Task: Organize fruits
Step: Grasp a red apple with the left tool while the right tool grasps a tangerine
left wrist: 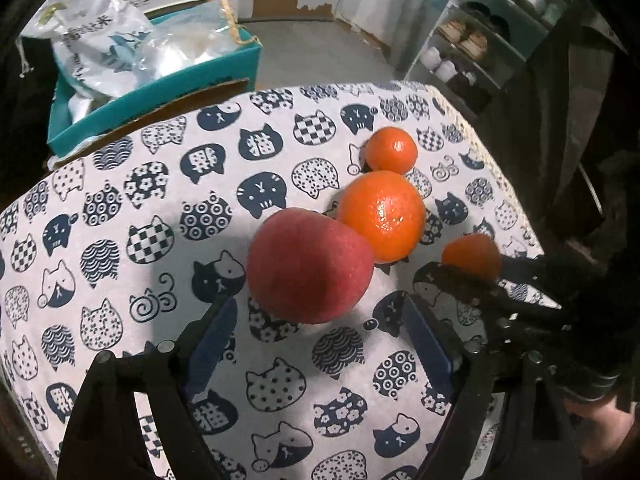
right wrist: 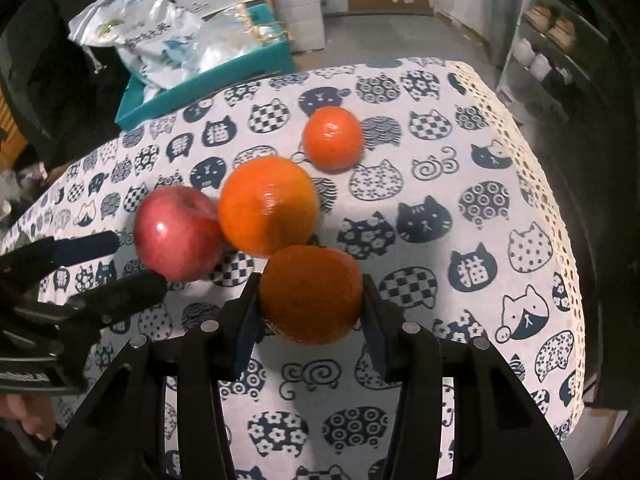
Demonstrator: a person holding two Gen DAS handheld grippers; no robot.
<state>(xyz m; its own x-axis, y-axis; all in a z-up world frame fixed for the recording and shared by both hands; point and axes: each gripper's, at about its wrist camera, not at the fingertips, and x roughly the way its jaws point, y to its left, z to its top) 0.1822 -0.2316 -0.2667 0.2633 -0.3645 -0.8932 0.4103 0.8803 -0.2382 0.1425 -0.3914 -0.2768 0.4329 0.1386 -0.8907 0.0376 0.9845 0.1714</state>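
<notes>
Two grippers: my right gripper (right wrist: 310, 300) clamps an orange (right wrist: 310, 294); my left gripper (left wrist: 320, 320), open and empty, should straddle the apple (left wrist: 308, 266) squarely.

My left gripper (left wrist: 320, 320) is matte black, its two fingers lined with blue ribbed pads (left wrist: 212, 344); round silver screw heads sit at the finger joints; black struts fan back toward the lens. My right gripper (right wrist: 310, 300) has the same build: black frame, blue pads (right wrist: 246, 320), silver screws; a small white lettering strip marks one black bar, too blurred to read.
</notes>
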